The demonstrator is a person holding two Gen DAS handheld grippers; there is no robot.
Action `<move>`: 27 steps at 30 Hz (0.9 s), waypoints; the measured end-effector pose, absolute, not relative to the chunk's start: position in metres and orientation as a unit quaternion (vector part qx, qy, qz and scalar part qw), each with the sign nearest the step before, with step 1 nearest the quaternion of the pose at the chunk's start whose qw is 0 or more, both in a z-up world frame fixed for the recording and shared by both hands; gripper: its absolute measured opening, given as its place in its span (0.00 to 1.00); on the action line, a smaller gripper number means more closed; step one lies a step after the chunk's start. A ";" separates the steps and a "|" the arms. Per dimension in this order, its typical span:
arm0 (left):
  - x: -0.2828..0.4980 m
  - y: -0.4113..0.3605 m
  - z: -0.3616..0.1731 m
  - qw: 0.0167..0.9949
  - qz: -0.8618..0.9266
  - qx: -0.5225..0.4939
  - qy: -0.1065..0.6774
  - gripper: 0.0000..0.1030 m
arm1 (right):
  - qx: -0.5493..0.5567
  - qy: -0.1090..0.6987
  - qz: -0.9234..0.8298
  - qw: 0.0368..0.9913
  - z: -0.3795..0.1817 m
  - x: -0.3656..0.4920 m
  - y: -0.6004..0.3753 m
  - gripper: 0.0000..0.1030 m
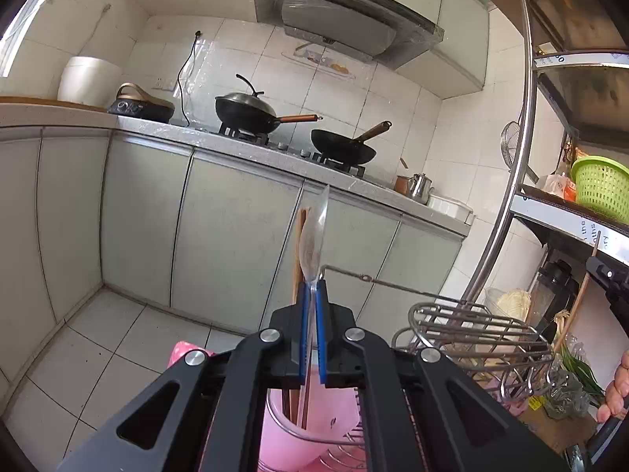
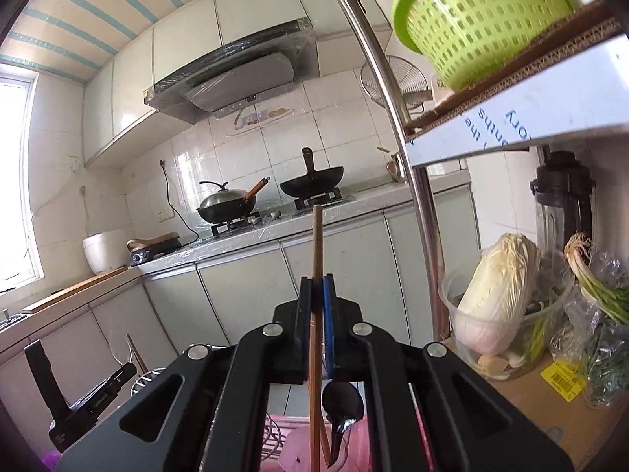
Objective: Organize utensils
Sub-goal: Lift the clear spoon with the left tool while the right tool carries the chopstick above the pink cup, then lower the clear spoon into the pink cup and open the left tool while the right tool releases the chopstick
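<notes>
Utensils are being held in both tongs at this moment. Your left tongs (image 1: 311, 295) are closing narrowly on the neck of a clear plastic spoon (image 1: 314, 232), bowl pointing up; wooden chopsticks (image 1: 297, 251) are standing just behind it, and whether the pads are also touching them cannot be told. Your right tongs (image 2: 319, 295) are gripping a single wooden chopstick (image 2: 317, 247) near its middle, with its lower end reaching down toward a pink holder (image 2: 298, 456) where a dark spoon (image 2: 341, 405) is resting.

In the left wrist view, the pink container (image 1: 283, 432) is sitting directly below the tongs, and a wire rack (image 1: 471, 334) is standing just to the right of it. The stove counter (image 1: 236, 145) with its two woks is lying well apart and is not part of this step.

Judging from the layout, you are sorting pieces by type. While lowering each piece:

- Keep the shaft vertical so it is entering the compartment cleanly.
- Keep grip pressure steady; the smooth spoon neck is likely to slip or rotate.
- Avoid knocking the rack wire beside the left tongs.
- Release only when the lower end is seated.
</notes>
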State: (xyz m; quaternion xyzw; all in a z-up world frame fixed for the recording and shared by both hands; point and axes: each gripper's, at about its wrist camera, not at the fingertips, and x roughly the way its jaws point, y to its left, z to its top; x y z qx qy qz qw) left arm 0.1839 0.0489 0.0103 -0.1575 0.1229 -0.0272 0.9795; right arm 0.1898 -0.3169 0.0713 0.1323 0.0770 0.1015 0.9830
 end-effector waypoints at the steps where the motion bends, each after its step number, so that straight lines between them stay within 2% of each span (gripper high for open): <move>1: 0.184 0.049 0.007 0.978 -0.028 -0.158 0.130 0.03 | 0.133 0.082 0.101 0.983 0.067 0.190 -0.317 0.06; 15: 0.190 0.058 -0.022 0.961 -0.048 -0.178 0.205 0.03 | 0.155 0.162 0.107 0.969 0.020 0.196 -0.318 0.06; 21: 0.192 0.059 -0.026 0.955 -0.053 -0.183 0.228 0.04 | 0.157 0.173 0.111 0.966 0.014 0.195 -0.317 0.06; 24: 0.192 0.059 -0.023 0.953 -0.052 -0.185 0.235 0.08 | 0.160 0.182 0.116 0.963 0.014 0.195 -0.317 0.06; 27: 0.190 0.058 -0.021 0.954 -0.052 -0.177 0.236 0.17 | 0.159 0.186 0.116 0.963 0.016 0.195 -0.316 0.07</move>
